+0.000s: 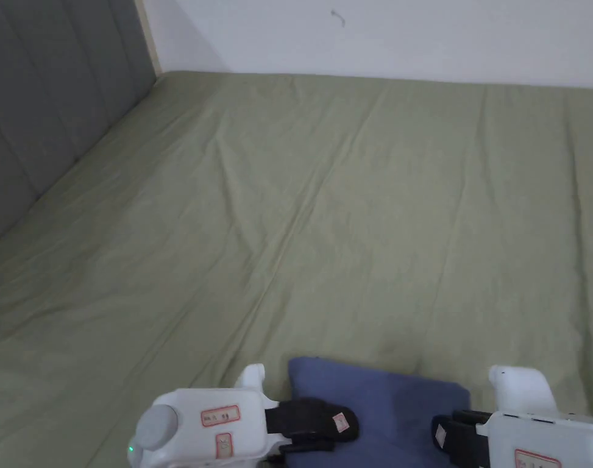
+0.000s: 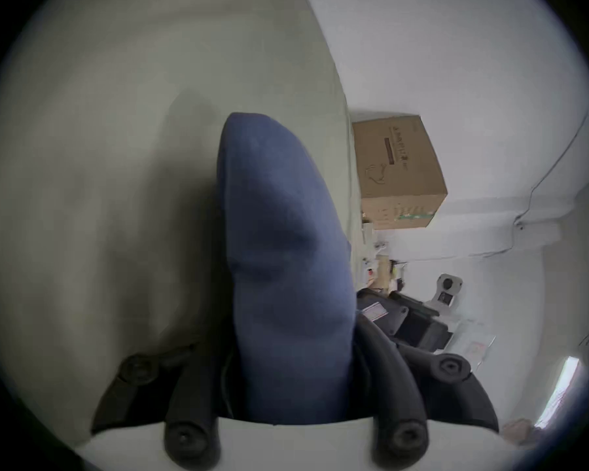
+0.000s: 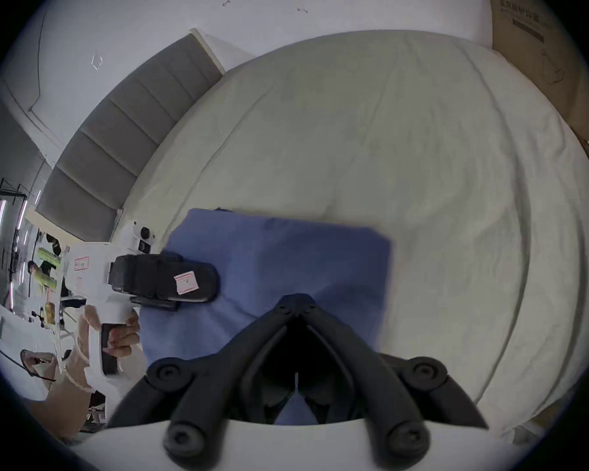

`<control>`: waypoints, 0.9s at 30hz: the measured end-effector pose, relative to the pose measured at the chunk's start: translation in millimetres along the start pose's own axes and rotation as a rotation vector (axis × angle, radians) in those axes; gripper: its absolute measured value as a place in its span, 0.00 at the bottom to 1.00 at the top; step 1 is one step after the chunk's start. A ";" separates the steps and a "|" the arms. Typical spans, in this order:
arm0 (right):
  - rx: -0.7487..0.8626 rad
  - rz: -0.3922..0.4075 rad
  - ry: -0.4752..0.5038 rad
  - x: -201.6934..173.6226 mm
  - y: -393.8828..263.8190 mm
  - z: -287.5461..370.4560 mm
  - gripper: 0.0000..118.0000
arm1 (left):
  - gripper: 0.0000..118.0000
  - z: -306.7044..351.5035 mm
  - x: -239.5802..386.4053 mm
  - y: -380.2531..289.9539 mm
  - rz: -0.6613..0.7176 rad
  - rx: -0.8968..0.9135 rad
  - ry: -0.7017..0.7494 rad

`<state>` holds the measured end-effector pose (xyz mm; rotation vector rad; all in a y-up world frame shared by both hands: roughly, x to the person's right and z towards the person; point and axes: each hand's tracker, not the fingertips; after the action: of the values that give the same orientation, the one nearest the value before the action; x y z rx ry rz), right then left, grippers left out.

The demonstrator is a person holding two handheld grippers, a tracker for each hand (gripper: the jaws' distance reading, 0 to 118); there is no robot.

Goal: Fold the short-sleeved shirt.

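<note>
shirt (image 1: 386, 402) is blue, folded into a compact rectangle. lies flat on the green sheet (image 1: 325, 201), near its front edge.

Head view: high, angled down across the wrinkled olive-green bed sheet (image 1: 350, 201) toward the white wall; left gripper view: pressed close along the folded blue cotton shirt (image 2: 286, 257), facing sideways; right gripper view: low, looking over the same shirt (image 3: 286, 261) and sheet.
</note>
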<state>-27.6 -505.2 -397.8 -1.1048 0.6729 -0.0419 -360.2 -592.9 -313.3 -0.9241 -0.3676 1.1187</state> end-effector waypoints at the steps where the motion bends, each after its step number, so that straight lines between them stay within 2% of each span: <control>1: 0.015 0.004 -0.007 -0.7 1.3 3.3 0.00 | 0.23 13.2 2.1 6.4 -0.036 0.010 0.032; 5: 0.077 0.019 -0.056 -1.3 3.9 9.7 0.00 | 0.23 79.8 7.4 44.5 -0.176 0.042 0.224; 10: 0.082 -0.040 -0.066 8.4 7.5 8.3 0.00 | 0.23 167.4 -1.8 104.1 -0.340 0.039 0.695; 11: 0.082 -0.049 -0.069 9.3 7.7 6.8 0.00 | 0.23 180.3 -24.5 125.1 -0.342 0.036 0.752; 14: 0.073 -0.058 -0.084 10.1 7.5 0.0 0.00 | 0.23 203.5 -41.0 150.7 -0.387 0.008 0.993; 15: 0.069 -0.060 -0.090 9.3 6.9 -1.8 0.00 | 0.23 201.3 -27.8 144.2 -0.434 -0.013 1.074; 18: 0.051 -0.064 -0.084 5.3 4.7 -5.0 0.00 | 0.24 210.3 -40.3 155.1 -0.487 -0.019 1.143; 19: 0.044 -0.063 -0.080 5.2 3.6 -7.3 0.00 | 0.29 209.0 -37.7 154.9 -0.470 -0.007 1.138; 20: 0.036 -0.061 -0.079 5.4 2.8 -9.2 0.00 | 0.40 209.6 -38.7 156.6 -0.455 -0.001 1.141; 21: 0.030 -0.058 -0.080 4.6 1.6 -10.2 0.00 | 0.40 208.6 -36.8 155.2 -0.433 0.028 1.164; 22: 0.030 -0.053 -0.078 4.5 0.2 -10.1 0.00 | 0.45 208.1 -35.8 151.6 -0.442 0.070 1.194; 25: 0.023 -0.063 -0.064 5.7 -0.7 -9.1 0.00 | 0.99 211.8 -29.4 142.1 -0.458 0.078 1.214; 27: 0.023 -0.065 -0.060 6.6 -1.2 -6.4 0.00 | 0.99 220.8 -16.8 136.3 -0.418 0.120 1.150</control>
<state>-25.4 -513.3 -401.7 -1.1014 0.5817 -0.0719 -598.3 -491.6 -286.8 -1.1607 0.4381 0.1169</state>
